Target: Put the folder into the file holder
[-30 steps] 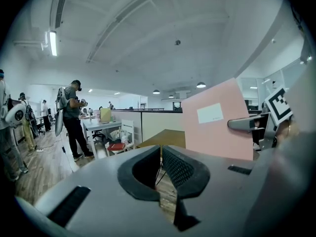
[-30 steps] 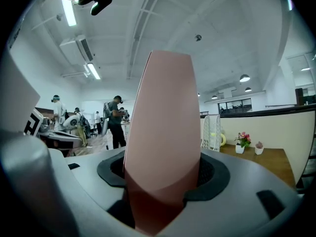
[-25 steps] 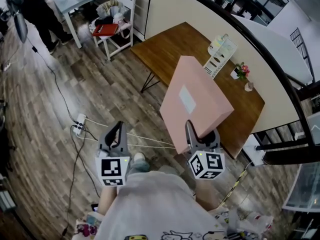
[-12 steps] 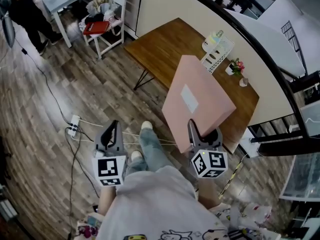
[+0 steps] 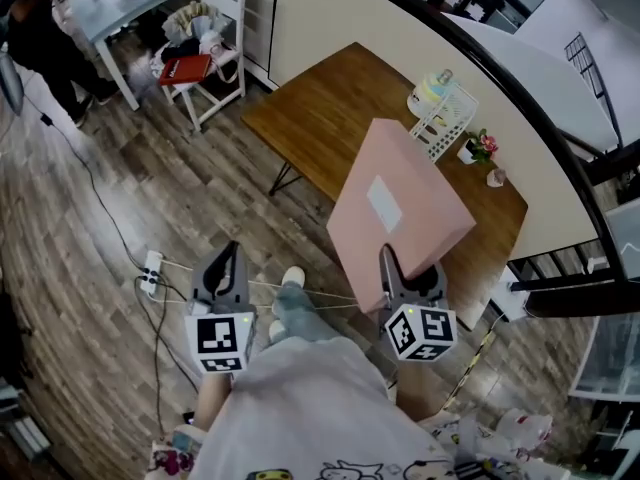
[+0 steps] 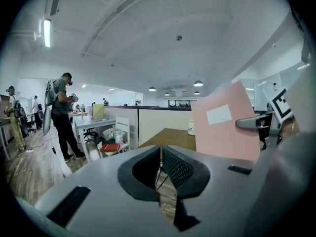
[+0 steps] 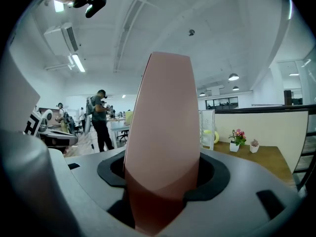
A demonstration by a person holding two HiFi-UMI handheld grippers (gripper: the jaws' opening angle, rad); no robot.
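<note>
My right gripper (image 5: 395, 268) is shut on the near edge of a pink folder (image 5: 398, 208) with a white label, held in the air over the near edge of a brown wooden table (image 5: 330, 108). The folder (image 7: 163, 132) fills the middle of the right gripper view, clamped between the jaws. A white wire file holder (image 5: 440, 113) stands at the table's far side, also seen past the folder (image 7: 207, 128). My left gripper (image 5: 228, 268) hangs over the wooden floor, shut with nothing in it; its jaws (image 6: 160, 174) meet.
A small pot of pink flowers (image 5: 480, 146) and a second small pot (image 5: 497, 176) stand right of the file holder. A cream partition (image 5: 330, 18) backs the table. A white chair (image 5: 215, 38) with a red item, floor cables (image 5: 150, 268) and a standing person (image 6: 60, 115) are at the left.
The view has shifted slightly as the person steps; the folder stays clamped in the right gripper, about as near the table. Left gripper unchanged.
</note>
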